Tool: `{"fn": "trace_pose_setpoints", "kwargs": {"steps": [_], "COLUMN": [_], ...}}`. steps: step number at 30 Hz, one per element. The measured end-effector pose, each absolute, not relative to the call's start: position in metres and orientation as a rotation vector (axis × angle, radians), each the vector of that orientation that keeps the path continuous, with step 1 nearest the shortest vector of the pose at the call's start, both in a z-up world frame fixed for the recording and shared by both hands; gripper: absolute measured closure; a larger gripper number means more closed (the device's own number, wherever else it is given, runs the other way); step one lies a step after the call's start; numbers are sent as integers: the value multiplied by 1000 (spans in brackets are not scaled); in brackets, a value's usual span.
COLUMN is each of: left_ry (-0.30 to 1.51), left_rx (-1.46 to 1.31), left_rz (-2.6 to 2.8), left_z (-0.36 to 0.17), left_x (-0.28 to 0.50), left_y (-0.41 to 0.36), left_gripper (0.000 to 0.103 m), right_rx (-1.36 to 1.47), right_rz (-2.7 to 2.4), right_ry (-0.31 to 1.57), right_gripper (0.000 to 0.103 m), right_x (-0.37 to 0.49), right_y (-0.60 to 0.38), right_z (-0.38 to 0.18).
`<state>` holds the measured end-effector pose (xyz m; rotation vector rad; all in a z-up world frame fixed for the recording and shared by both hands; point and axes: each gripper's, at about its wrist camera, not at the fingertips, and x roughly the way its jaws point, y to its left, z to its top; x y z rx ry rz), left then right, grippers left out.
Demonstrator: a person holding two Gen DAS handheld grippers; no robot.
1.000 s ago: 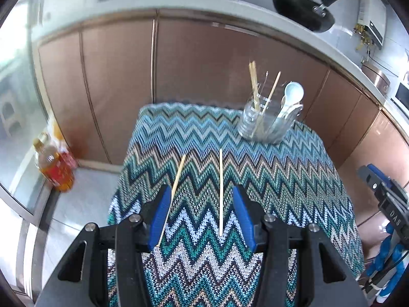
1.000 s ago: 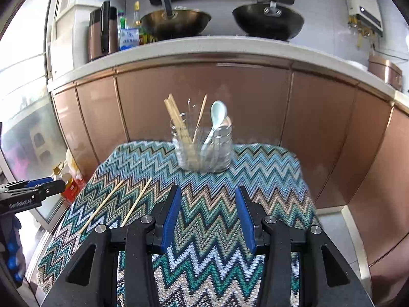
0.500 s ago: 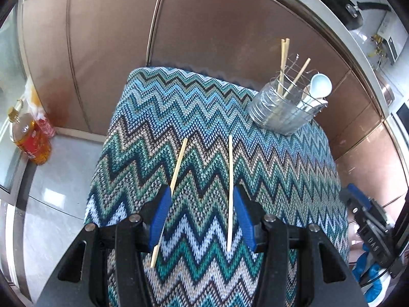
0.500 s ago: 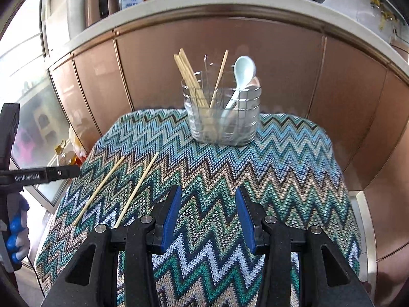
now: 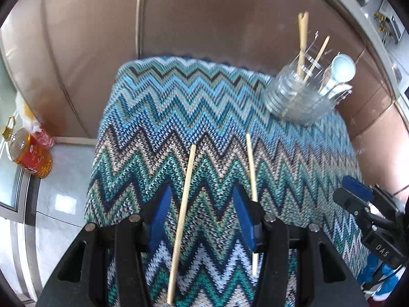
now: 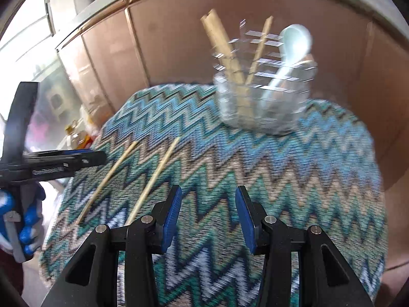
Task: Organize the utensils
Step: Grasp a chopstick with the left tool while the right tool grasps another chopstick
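Left gripper (image 5: 202,215) is held spread above the zigzag-patterned cloth (image 5: 204,117), one loose chopstick (image 5: 182,220) seen between its blue pads, a second chopstick (image 5: 251,168) beside the right pad. Right gripper (image 6: 208,216) is spread, empty. Beyond the chopsticks, a clear utensil holder (image 5: 299,99) is seen with chopsticks and a pale spoon (image 5: 341,70).

The left wrist view looks steeply down from above the near left part of the zigzag-clothed table (image 5: 230,107), facing the copper cabinet fronts (image 5: 204,20) past its far edge. The right wrist view, blurred and so perhaps nearer, looks down from the near edge towards the far right corner. Both share the cloth, two loose chopsticks (image 5: 182,204) (image 6: 107,176) and the utensil holder (image 5: 299,99) (image 6: 263,102).
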<state>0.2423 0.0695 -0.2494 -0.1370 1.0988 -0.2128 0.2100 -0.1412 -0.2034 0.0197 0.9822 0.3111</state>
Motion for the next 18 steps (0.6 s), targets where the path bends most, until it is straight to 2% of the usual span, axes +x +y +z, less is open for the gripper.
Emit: {"fn": "trace_pose_setpoints", "kwargs": {"steps": [7,9,11,14,18], "left_ry": [1203,1215,1237,1261,1292], "left_rx": [-72,-59,-58,-55,-40], "left_rz": [-276,-297,-313,-328,-336], "left_z": [-271,-274,-279,-286,-295], "left_x": [276,281,289,298,306], "left_y": [70,68,67,67,63], "left_gripper": [56,62,74,84,88], "right_rx": [-13,-21,-20,0,22], "right_rz": [387,404,415,443,467], "right_ry": [1069,1087,1107,1152,1217], "right_gripper": [66,67,70,75,78], "right_x": [248,257,266,280,298], "right_y": [-113,-107,-102,-96,-86], "right_z": [-214,-216,-219,-227,-240]}}
